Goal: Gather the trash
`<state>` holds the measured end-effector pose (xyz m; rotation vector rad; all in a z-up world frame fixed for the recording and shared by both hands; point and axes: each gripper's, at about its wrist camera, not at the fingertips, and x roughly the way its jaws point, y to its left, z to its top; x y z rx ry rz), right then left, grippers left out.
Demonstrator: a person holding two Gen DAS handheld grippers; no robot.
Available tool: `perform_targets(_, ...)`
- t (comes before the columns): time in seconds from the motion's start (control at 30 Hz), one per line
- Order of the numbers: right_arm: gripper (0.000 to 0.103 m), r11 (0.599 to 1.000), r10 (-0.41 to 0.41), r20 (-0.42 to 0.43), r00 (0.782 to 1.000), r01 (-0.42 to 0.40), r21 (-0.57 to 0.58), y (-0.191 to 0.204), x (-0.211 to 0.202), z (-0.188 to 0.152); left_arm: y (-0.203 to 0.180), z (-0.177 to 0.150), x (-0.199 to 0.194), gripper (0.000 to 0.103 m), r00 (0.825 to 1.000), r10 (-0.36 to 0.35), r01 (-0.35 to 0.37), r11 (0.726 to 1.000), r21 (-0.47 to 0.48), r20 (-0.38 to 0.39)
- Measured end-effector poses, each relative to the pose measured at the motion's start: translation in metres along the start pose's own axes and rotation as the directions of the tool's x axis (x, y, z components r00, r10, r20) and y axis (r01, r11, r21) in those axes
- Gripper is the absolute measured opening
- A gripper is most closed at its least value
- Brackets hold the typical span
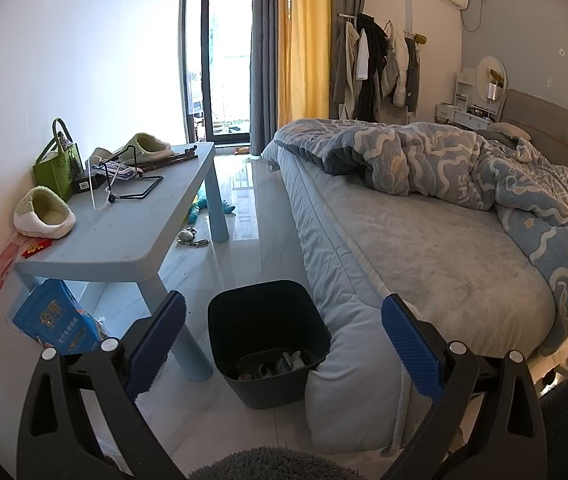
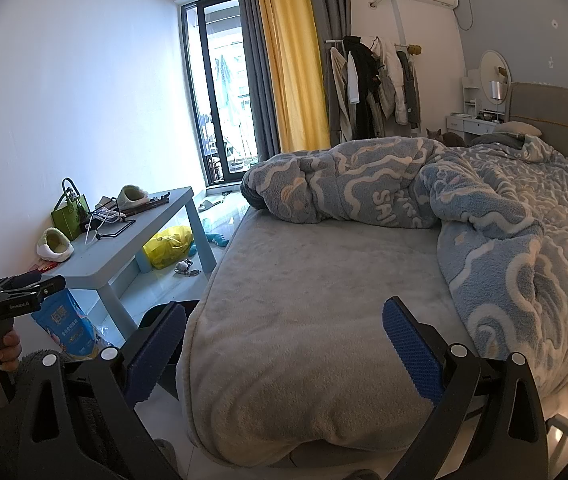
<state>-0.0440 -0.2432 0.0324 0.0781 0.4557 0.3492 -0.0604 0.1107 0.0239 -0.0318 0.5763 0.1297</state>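
**Inspector A:** Left wrist view. Your left tongs (image 1: 284, 336) stand apart, holding nothing. The dark bin (image 1: 270, 344) sits upright on the floor, mouth up, directly between and just beyond the fingers, against the bed (image 1: 424, 256). Trash (image 1: 280, 364) lies in its bottom.

**Inspector B:** And on the other side of the bin?

**Inspector A:** A blue packet (image 1: 58, 326) leans tilted under the light-blue surface (image 1: 132, 232).

**Inspector B:** Right wrist view?

**Inspector A:** Your right tongs (image 2: 284, 344) are apart, empty, over the bed's corner. The bin is mostly hidden behind the left finger. A yellow bag (image 2: 170, 246) lies under the surface.
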Motion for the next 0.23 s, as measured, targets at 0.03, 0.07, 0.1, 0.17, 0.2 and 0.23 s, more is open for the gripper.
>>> perform_targets(0.03, 0.1, 1.0, 0.0, 0.0, 1.0, 0.0, 0.0, 0.0, 0.0, 0.0, 0.0003, -0.0003, 0.0001, 0.1, 1.0, 0.0, 0.0, 1.0, -0.002, 0.0)
perform_targets(0.07, 0.1, 1.0, 0.0, -0.001, 1.0, 0.0, 0.0, 0.0003, 0.0, 0.0, 0.0003, -0.0004, 0.0, 0.1, 1.0, -0.001, 0.001, 1.0, -0.002, -0.002)
perform_targets(0.1, 0.1, 1.0, 0.0, -0.001, 1.0, 0.0, 0.0, 0.0004, -0.0002, 0.0, 0.0005, -0.0005, 0.0002, 0.1, 1.0, -0.002, 0.002, 1.0, -0.002, -0.001)
perform_targets(0.17, 0.1, 1.0, -0.001, 0.0, 1.0, 0.001, 0.0, 0.0006, -0.0004, 0.0, -0.0001, -0.0005, -0.0005, 0.1, 1.0, 0.0, 0.0, 1.0, -0.002, -0.001)
perform_targets(0.2, 0.1, 1.0, -0.001, 0.0, 1.0, 0.001, 0.0, 0.0006, -0.0004, 0.0, 0.0001, -0.0004, -0.0001, 0.1, 1.0, 0.0, 0.0, 1.0, -0.001, -0.001)
perform_targets(0.23, 0.1, 1.0, -0.001, 0.0, 1.0, 0.001, 0.0, 0.0006, -0.0004, 0.0, 0.0007, -0.0003, 0.0003, 0.1, 1.0, -0.001, 0.001, 1.0, -0.001, -0.001)
